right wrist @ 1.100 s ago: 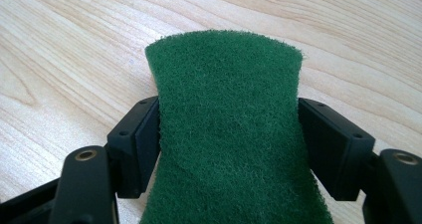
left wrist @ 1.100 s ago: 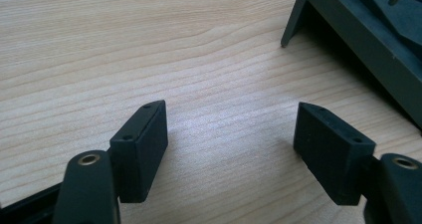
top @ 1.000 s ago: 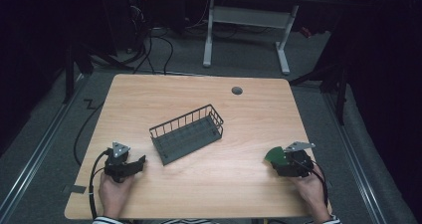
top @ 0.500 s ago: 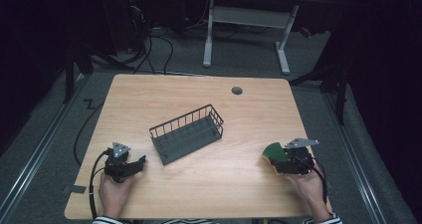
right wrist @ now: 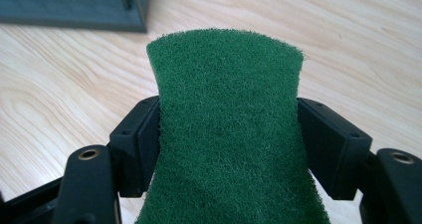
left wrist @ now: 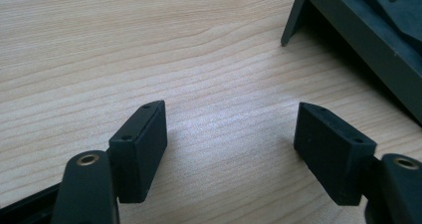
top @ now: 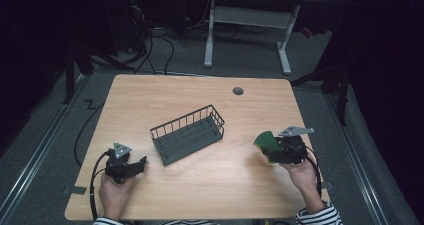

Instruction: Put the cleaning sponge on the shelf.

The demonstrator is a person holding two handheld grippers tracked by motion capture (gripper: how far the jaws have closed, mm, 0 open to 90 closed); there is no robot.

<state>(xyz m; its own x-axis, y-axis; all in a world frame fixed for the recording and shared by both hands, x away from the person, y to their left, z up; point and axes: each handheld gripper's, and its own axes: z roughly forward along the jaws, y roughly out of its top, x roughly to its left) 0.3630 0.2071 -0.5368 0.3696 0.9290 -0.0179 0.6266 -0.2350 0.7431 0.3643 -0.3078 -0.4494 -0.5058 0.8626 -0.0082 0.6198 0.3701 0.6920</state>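
Against the earlier high views, the green scouring pad (top: 265,143) is now seen carried a little higher and farther in from the right edge of the bench (top: 200,92), toward the wire basket (top: 188,133) that sits tilted near the middle; the basket itself has not shifted, nor has the left claw (top: 141,164). This is judged to mean that the pad has been lifted clear of the wood and that its transfer toward the basket has begun, with the placing itself not yet done. In the right gripper view the pad (right wrist: 226,134) is pinched across its width by the right claw (right wrist: 229,144), its edges squeezed inward between the two black pads so that the sheet bows slightly, and the basket's dark base shows at the far upper left, well apart from the pad. The right claw (top: 274,150) is held at the near right of the bench by a hand in a striped sleeve, tipped so that the pad points left toward the basket. The left claw (left wrist: 231,139) is seen spread wide with nothing between its pads, resting low over bare wood at the near left, and a corner of the basket (left wrist: 368,40) lies just beyond it to the far right of that view.
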